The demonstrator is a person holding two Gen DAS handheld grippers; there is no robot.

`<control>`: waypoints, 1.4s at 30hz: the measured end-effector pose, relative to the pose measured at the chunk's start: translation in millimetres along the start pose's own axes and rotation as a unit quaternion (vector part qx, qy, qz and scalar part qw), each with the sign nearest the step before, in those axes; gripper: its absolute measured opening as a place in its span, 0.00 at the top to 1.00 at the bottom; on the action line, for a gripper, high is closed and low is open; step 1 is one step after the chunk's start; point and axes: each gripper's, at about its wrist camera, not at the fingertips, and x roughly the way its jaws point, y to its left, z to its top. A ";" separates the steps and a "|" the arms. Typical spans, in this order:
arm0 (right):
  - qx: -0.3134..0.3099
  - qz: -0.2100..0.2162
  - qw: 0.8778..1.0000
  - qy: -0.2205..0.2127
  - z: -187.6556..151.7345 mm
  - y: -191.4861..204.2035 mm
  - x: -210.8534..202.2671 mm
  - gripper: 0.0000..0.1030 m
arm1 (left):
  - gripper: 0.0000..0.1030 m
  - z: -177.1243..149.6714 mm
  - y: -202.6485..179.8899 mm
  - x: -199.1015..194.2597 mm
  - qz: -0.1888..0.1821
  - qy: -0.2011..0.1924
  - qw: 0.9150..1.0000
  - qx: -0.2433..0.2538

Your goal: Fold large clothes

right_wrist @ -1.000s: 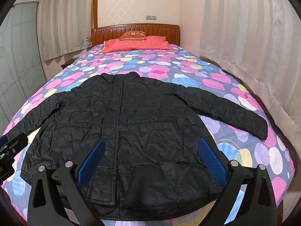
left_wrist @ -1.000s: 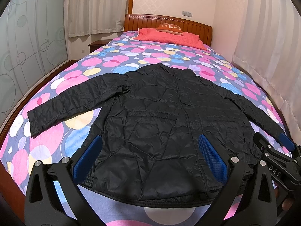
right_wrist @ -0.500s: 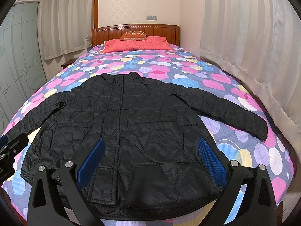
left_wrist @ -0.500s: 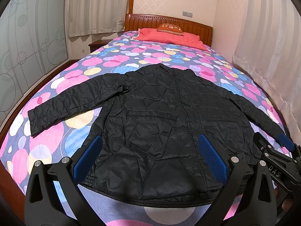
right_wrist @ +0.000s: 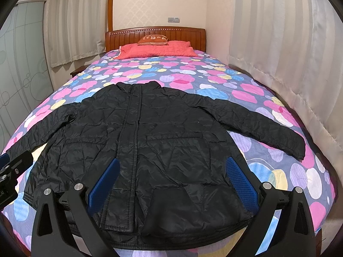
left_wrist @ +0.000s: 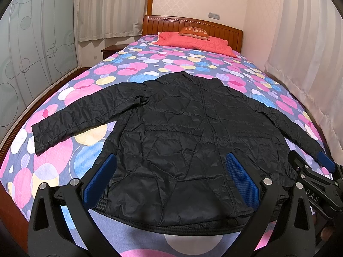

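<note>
A black quilted jacket (left_wrist: 184, 132) lies flat and front up on the bed, both sleeves spread out to the sides, hem toward me; it also shows in the right wrist view (right_wrist: 150, 141). My left gripper (left_wrist: 171, 177) is open and empty, hovering above the hem on the jacket's left half. My right gripper (right_wrist: 173, 182) is open and empty, above the hem on the right half. The right gripper's tip also shows at the right edge of the left wrist view (left_wrist: 308, 173). The left sleeve cuff (left_wrist: 42, 135) and right sleeve cuff (right_wrist: 295, 147) lie on the bedspread.
The bed has a bedspread with pink, blue and yellow spots (left_wrist: 171, 64) and a wooden headboard (left_wrist: 193, 23). A red pillow (left_wrist: 193, 40) with a small orange cushion lies at the head. Curtains (right_wrist: 289, 53) hang along the right side. A glass sliding door (left_wrist: 32, 53) stands left.
</note>
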 end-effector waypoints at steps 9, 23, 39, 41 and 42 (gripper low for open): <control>0.002 0.002 1.000 0.002 0.7 -1.6 1.4 0.05 | 0.02 -0.7 1.5 1.4 -0.004 0.003 1.000 -0.004; 0.139 0.047 0.987 0.063 -11.6 -77.5 57.2 0.05 | 0.02 1.6 54.9 53.4 -0.030 0.033 0.995 -0.094; 0.378 0.001 0.925 0.044 -42.2 -261.6 113.6 0.39 | 0.09 -8.3 121.1 115.3 -0.036 0.070 0.968 -0.238; 0.408 -0.010 0.912 0.038 -47.0 -286.3 122.6 0.39 | 0.09 -6.4 125.0 119.4 -0.039 0.075 0.965 -0.249; 0.427 -0.012 0.903 0.036 -50.3 -300.8 128.6 0.39 | 0.09 -5.8 126.6 121.5 -0.037 0.078 0.964 -0.252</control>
